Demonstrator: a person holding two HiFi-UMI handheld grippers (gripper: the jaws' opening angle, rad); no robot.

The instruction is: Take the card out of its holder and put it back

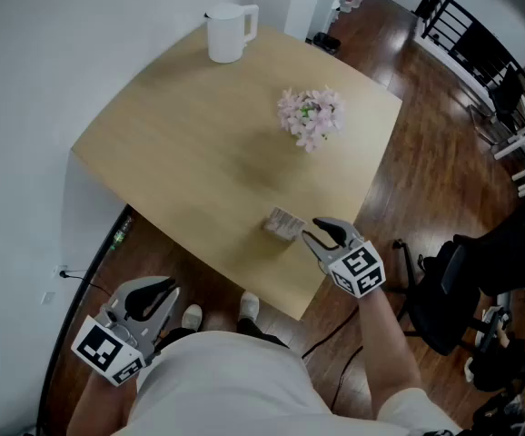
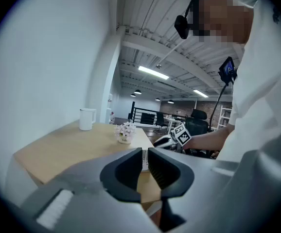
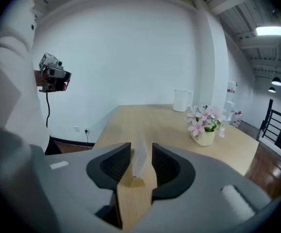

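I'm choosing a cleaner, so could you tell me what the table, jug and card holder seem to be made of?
Table: pale wood or wood-look laminate, matte, faint grain showing. Jug: plain white, smooth, opaque; ceramic or plastic, I can't tell which. Card holder: tan block, likely wood by its colour, too small to be sure.

Square pale wooden table [image 1: 199,153]: light tan, faint grain
Tall glazed jug [image 1: 228,32]: plain white
Small potted flower bunch [image 1: 311,116]: pink and white, cream pot
Thin upright card [image 3: 140,159]: whitish
Wooden block holder [image 3: 134,181]: tan
Left gripper [image 1: 158,289], right gripper [image 1: 315,229]: grey, black jaws
Marker cubes [image 1: 358,271]: white, black squares
Plank floor [image 1: 426,153]: dark reddish brown
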